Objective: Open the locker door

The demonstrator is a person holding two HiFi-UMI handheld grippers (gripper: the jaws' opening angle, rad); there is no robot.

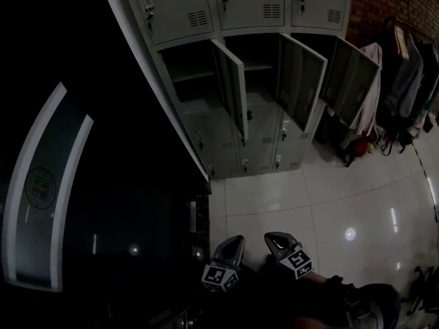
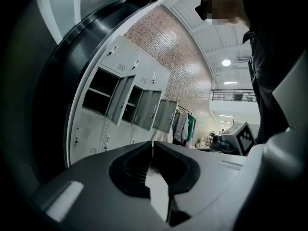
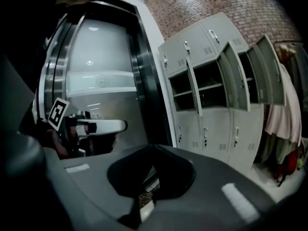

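A grey locker bank (image 1: 226,136) stands ahead across the tiled floor. Its middle row has three doors swung open: the left door (image 1: 233,91), the middle door (image 1: 300,81) and the right door (image 1: 350,77). The upper and lower rows are closed. The same lockers (image 2: 125,105) show in the left gripper view, and the lockers (image 3: 211,85) show in the right gripper view. My left gripper (image 1: 236,240) (image 2: 152,142) is shut and empty, low and far from the lockers. Beside it my right gripper (image 1: 272,238) (image 3: 153,146) is also shut, holding nothing.
A dark curved glass wall (image 1: 48,184) fills the left side, close to the lockers' left edge. Coats (image 1: 405,81) hang on a rack against the brick wall at the right. Glossy white floor tiles (image 1: 357,204) lie between me and the lockers.
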